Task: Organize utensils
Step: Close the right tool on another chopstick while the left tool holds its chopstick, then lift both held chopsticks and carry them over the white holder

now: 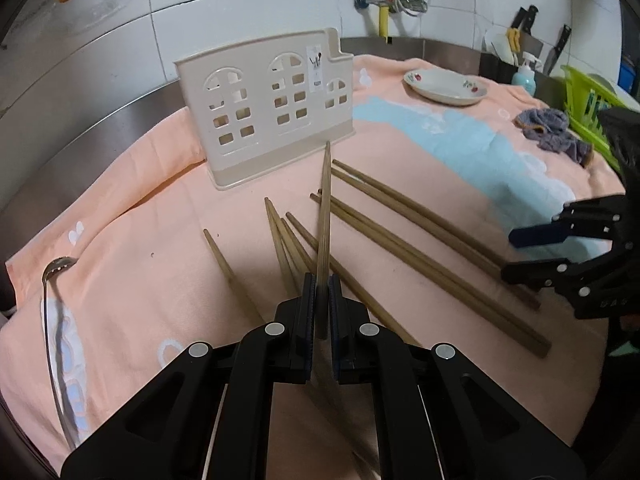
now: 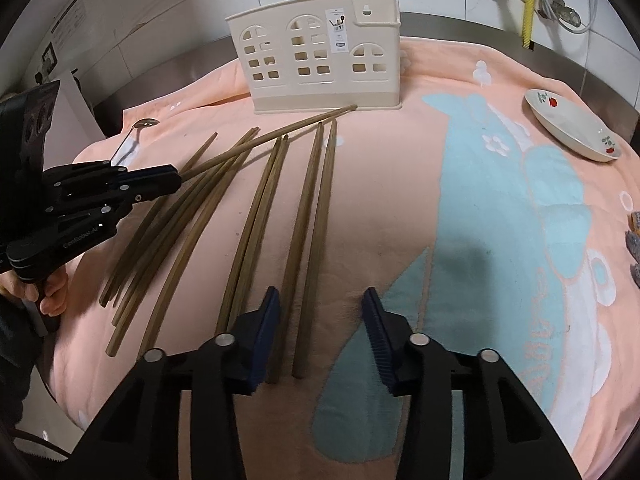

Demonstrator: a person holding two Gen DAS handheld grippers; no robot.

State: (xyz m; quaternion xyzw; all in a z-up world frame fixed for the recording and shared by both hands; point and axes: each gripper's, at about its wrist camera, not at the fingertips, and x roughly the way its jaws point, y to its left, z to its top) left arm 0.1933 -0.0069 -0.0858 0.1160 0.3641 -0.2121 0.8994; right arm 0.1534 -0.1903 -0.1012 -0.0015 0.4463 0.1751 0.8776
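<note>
My left gripper [image 1: 321, 280] is shut on a wooden chopstick [image 1: 325, 216], held above the towel with its tip pointing at the cream house-shaped utensil holder [image 1: 268, 108]. The right wrist view shows that same gripper [image 2: 176, 180] at the left and the held chopstick [image 2: 280, 132] slanting toward the holder [image 2: 320, 64]. Several more chopsticks [image 1: 424, 248] lie loose on the towel. My right gripper [image 2: 322, 304] is open and empty, hovering low over the near ends of two chopsticks [image 2: 316, 220]. It shows at the right edge of the left wrist view [image 1: 520, 252].
A peach and blue towel [image 2: 500, 200] covers the steel counter. A metal spoon [image 1: 56, 280] lies at the towel's left edge. A flowered plate [image 2: 572, 128] sits at the back right. A grey rag [image 1: 556, 132], a green rack [image 1: 588, 112] and knives stand far right.
</note>
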